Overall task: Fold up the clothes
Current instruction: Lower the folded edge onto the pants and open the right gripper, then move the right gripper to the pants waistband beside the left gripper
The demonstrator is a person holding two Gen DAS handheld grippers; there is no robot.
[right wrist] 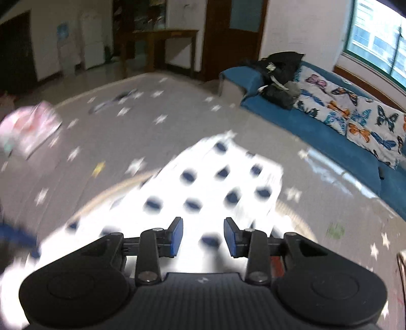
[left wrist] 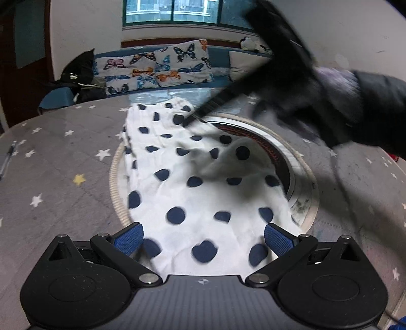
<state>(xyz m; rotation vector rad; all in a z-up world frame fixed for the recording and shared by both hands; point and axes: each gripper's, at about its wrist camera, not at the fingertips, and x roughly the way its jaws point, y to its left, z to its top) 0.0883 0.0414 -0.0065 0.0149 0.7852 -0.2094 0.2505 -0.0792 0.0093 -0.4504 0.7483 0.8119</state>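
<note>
Spreading wide, the blue pads of the left gripper (left wrist: 203, 241) are seen with nothing pinched between them, the white garment with navy dots (left wrist: 192, 182) lying beneath and beyond them. The right gripper (right wrist: 203, 237) is held with a moderate gap between its pads, and no cloth is clamped there; the same dotted garment (right wrist: 215, 187) is seen under and ahead of it, blurred in that view. In the left wrist view the right gripper (left wrist: 203, 109) appears as a dark blurred bar reaching down to the garment's far part, carried by a gloved hand (left wrist: 304, 101) and a black sleeve (left wrist: 375, 109). The garment is spread flat over a round recess with a metal rim (left wrist: 291, 157) set in a table covered by a grey cloth with stars (left wrist: 63, 152). Beyond the table, a blue sofa (right wrist: 317, 121) with butterfly-print cushions (left wrist: 152, 68) and a window (left wrist: 172, 11) are visible.
</note>
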